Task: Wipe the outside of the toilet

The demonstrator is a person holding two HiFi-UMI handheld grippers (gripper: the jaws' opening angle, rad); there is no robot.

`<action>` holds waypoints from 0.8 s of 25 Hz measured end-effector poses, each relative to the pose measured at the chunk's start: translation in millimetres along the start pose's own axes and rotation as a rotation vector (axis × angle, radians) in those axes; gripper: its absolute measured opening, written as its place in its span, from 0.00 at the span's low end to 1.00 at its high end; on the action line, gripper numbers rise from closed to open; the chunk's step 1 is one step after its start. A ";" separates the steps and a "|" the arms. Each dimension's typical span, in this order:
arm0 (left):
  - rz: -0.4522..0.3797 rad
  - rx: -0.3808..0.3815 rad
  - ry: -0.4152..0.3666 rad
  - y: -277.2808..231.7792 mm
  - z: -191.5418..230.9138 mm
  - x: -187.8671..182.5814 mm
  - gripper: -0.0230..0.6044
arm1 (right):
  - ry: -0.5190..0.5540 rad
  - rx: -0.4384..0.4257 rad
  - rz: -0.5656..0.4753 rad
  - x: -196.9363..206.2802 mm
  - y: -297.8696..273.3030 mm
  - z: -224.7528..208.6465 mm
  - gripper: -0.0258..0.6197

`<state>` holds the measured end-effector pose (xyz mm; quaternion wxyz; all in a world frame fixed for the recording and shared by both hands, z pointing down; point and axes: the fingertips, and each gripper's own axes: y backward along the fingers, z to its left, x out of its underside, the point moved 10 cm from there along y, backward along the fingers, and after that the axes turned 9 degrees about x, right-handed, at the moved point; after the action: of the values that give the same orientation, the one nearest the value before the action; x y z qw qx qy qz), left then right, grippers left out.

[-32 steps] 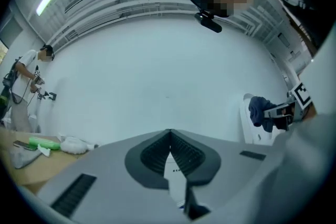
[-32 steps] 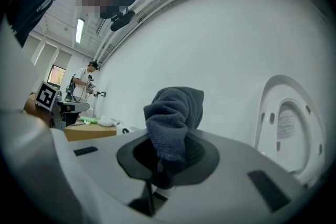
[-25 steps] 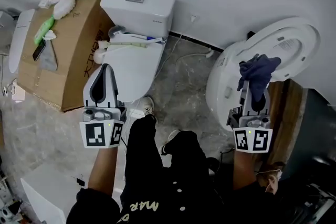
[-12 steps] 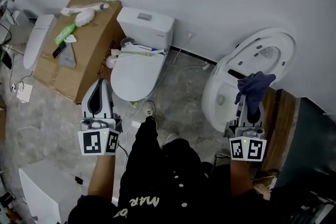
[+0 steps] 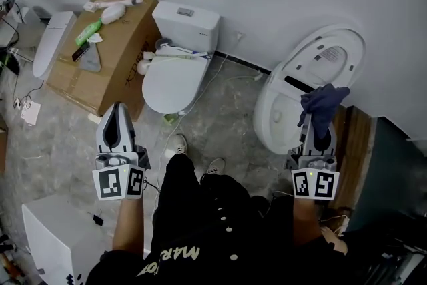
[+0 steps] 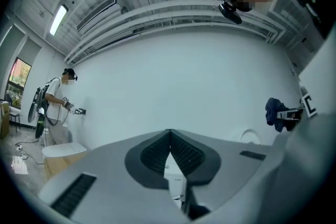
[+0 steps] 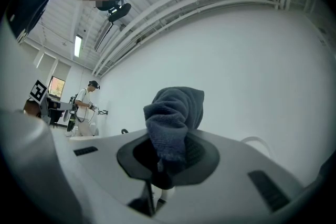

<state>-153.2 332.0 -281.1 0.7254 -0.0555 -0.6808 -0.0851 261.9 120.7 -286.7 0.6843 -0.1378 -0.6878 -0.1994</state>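
A white toilet (image 5: 283, 103) with its lid raised stands at the right in the head view, close to the wall. My right gripper (image 5: 318, 118) is shut on a dark blue cloth (image 5: 322, 104), held just at the toilet's right side. In the right gripper view the cloth (image 7: 175, 118) bunches up from between the jaws of the right gripper (image 7: 169, 157). My left gripper (image 5: 115, 118) hangs over the floor at the left, shut with nothing in it. In its own view the left gripper (image 6: 170, 147) has its tips meeting.
A second white toilet (image 5: 175, 63) with a tank stands at the back centre. A cardboard box (image 5: 100, 57) with small items on top lies left of it. A wooden panel (image 5: 357, 143) is at the right. Another person (image 6: 56, 107) stands far left by the wall.
The view has pulled back and both grippers sit lower in the frame. The right gripper with the cloth has come off the toilet lid toward its right side.
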 end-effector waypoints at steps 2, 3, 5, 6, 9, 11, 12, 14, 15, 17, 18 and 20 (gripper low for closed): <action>-0.005 -0.009 -0.012 13.1 2.5 -5.1 0.05 | 0.004 -0.005 -0.001 -5.1 8.4 2.4 0.12; -0.008 -0.011 -0.019 18.0 4.9 -7.5 0.05 | 0.005 -0.006 -0.002 -7.9 11.6 4.1 0.12; -0.012 -0.019 -0.033 26.8 11.2 -11.9 0.05 | 0.004 -0.006 -0.006 -13.3 16.1 8.8 0.12; -0.012 -0.023 -0.041 32.3 14.8 -14.1 0.05 | 0.002 -0.008 -0.007 -15.4 18.3 12.4 0.12; -0.015 -0.023 -0.065 50.2 27.9 -20.0 0.05 | 0.000 -0.003 -0.014 -20.9 27.7 26.4 0.12; -0.016 -0.017 -0.073 62.2 38.8 -21.9 0.05 | -0.007 0.004 -0.017 -25.1 35.0 37.7 0.12; -0.015 -0.015 -0.073 68.5 44.8 -22.8 0.05 | -0.008 0.005 -0.018 -27.3 38.8 44.4 0.12; -0.013 -0.011 -0.075 81.2 57.2 -25.8 0.05 | -0.003 0.001 -0.021 -32.4 47.1 59.5 0.12; -0.013 -0.008 -0.077 87.1 63.5 -27.5 0.05 | 0.002 -0.001 -0.022 -35.1 51.8 67.2 0.12; -0.011 -0.004 -0.079 97.5 75.4 -29.9 0.05 | 0.011 0.003 -0.021 -39.7 60.9 81.1 0.12; -0.009 -0.001 -0.078 102.1 80.9 -30.3 0.05 | 0.011 0.007 -0.019 -41.4 64.9 87.2 0.12; -0.008 0.002 -0.079 109.7 89.6 -30.2 0.05 | 0.008 0.011 -0.015 -42.9 71.7 96.8 0.12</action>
<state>-220.8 458.4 -301.3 0.6978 -0.0554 -0.7091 -0.0850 210.4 232.4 -321.8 0.6862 -0.1281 -0.6873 -0.2010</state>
